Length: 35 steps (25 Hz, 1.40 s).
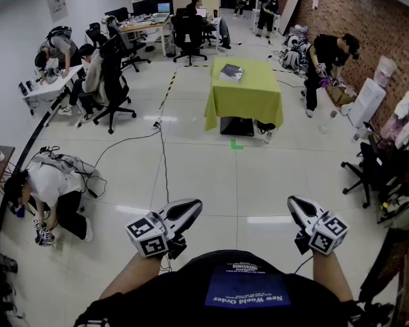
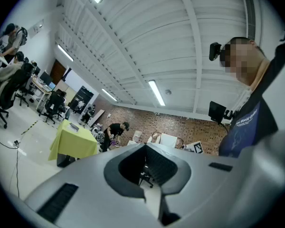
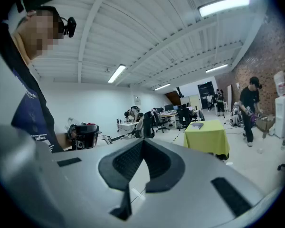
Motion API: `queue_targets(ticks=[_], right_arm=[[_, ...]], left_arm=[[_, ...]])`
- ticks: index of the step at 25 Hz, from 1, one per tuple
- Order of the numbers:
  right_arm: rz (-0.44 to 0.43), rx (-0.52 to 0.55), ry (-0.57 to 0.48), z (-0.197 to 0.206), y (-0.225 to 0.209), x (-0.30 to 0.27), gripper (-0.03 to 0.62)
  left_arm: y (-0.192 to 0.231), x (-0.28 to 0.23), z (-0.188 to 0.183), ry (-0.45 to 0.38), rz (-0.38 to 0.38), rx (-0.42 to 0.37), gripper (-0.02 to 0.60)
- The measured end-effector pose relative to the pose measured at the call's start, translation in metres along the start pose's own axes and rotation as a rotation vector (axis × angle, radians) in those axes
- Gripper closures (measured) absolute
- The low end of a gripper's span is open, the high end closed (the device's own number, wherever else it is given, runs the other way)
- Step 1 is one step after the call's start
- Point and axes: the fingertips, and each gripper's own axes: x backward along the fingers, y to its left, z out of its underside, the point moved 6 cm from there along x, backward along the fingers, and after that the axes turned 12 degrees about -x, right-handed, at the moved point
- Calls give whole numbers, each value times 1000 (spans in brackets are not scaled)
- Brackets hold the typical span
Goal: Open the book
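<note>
Book (image 1: 232,72): lies flat on the tabletop, near its far left corner; too far off to tell more.
Tabletop (image 1: 249,104): under a yellow-green cloth (image 1: 218,107), mid-room, well apart from both tongs.
Left tongs (image 1: 193,206): narrow, tips together, nothing between; held low just in front of the wearer's body, over the floor.
Right tongs (image 1: 294,204): narrow too, tips meeting, nothing between; same height as the left, well apart from it.
Aim: both tongs angle a little toward each other, facing the tabletop's side of the room.
Floor (image 1: 259,176): glossy pale tile; a black cable (image 1: 165,169) runs along it from near the tabletop toward the left tongs.
People: one crouches (image 1: 51,189) on the floor at left; one bends over (image 1: 327,60) by the brick wall (image 1: 368,12) at right; others sit at desks, back left.
</note>
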Motion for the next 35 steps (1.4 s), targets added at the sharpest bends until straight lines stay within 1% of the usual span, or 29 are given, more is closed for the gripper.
queue_targets(ticks=[4, 8, 11, 13, 16, 18, 20, 22, 24, 26, 30, 33, 35], right_arm=[[10, -20, 8, 5, -3, -26, 608], [17, -35, 24, 4, -29, -38, 608], [11, -58, 16, -3, -65, -44, 608], [-9, -60, 8, -14, -93, -49, 608], [-54, -45, 7, -38, -139, -57, 608], [-76, -39, 20, -55, -175, -57, 608], [-99, -25, 20, -73, -212, -56, 608], [-111, -5, 4, -93, -245, -60, 608], [-119, -4, -9, -111, -271, -69, 608], [-133, -17, -8, -121, -288, -80, 608], [-142, -31, 6, -126, -319, -105, 608], [-135, -34, 19, -131, -335, -131, 608], [-129, -26, 24, -140, -341, -156, 608]], left_arm=[[29, 5, -1, 16, -9, 28, 574], [49, -17, 8, 28, -5, 49, 574], [60, -50, 14, 30, -7, 91, 574], [67, -77, 12, 23, -14, 103, 574], [80, -124, 5, 11, -50, 89, 574], [84, -160, 2, -5, -74, 92, 574], [86, -194, 2, -14, -87, 76, 574], [95, -225, 0, -25, -101, 57, 574], [105, -252, -5, -43, -107, 64, 574], [116, -271, -10, -43, -107, 71, 574], [147, -299, -11, -32, -112, 75, 574], [178, -314, -8, -38, -102, 92, 574], [206, -321, -12, -43, -85, 86, 574]])
